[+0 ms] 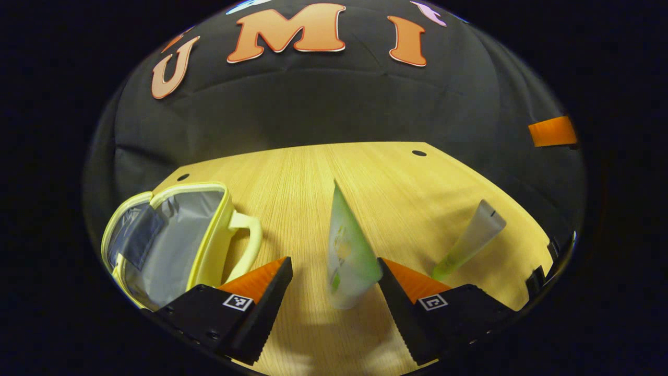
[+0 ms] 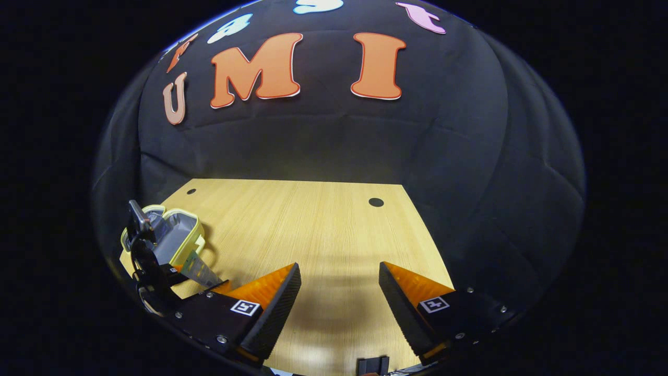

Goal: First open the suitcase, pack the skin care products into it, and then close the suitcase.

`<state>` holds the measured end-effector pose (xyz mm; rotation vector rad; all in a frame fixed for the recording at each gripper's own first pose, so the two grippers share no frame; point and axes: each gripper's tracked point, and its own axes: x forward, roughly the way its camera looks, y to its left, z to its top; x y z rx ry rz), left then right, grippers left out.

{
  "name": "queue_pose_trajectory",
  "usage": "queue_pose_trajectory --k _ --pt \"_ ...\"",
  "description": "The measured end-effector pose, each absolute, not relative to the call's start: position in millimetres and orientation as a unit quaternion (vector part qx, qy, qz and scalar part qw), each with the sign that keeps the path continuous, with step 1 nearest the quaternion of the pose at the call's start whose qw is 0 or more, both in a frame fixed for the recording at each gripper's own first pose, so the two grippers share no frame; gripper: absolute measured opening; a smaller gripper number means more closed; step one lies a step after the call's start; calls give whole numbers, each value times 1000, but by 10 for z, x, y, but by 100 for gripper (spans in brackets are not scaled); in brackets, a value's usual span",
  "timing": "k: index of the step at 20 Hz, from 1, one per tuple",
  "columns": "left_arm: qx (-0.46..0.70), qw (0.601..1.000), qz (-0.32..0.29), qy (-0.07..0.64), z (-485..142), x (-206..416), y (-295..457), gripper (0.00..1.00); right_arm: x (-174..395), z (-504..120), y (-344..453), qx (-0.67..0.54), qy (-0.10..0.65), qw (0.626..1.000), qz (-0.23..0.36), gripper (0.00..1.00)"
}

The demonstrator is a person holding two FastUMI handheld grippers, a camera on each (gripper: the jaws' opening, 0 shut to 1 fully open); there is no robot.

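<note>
Already the small yellow suitcase point(image 1: 172, 235) lies open at the left side of the wooden table point(image 1: 313, 177), its grey lining turned up and its handle point(image 1: 248, 237) pointing toward the middle of the table, so the mouth is free to receive things. In the left gripper view the left gripper point(image 1: 334, 292) has its two fingers spread apart, and a green and white tube point(image 1: 348, 256) stands between them, close against the right finger point(image 1: 404, 308). I cannot tell if that finger really touches it, but the left finger is clearly away from it, so the tube is not clamped. It looks tilted and a little blurred (perhaps it is in motion, perhaps it is only near the lens), and I judge that the fingers are placed around it in order to close on it. A second tube point(image 1: 472, 240), grey with a green end, lies flat on the table to the right, well apart from the suitcase, waiting its turn. In the right gripper view the right gripper point(image 2: 339, 297) hangs above bare table with its fingers also apart and nothing between them. I think it is held back there to leave room for the left one. Far to the left in that view the suitcase and the left gripper with the tube are small but visible.
</note>
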<state>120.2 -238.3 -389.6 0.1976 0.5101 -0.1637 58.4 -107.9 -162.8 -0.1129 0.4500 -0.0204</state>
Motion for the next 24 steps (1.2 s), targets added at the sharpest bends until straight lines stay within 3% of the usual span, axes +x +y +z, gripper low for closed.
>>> queue_pose_trajectory --k 4,5,16,24 --pt "117 960 -70 243 -3870 1236 -2345 41 570 -1691 -1012 -56 231 971 0 95" --pt "117 959 -70 248 -3861 1228 -2345 37 558 -1696 -984 -57 233 971 2 96" --pt "81 959 -105 251 -2727 912 -1932 37 551 -1685 -257 -13 223 974 29 96" --pt "73 963 -96 240 -2107 765 -1155 37 627 -2778 9 -50 321 945 36 96"
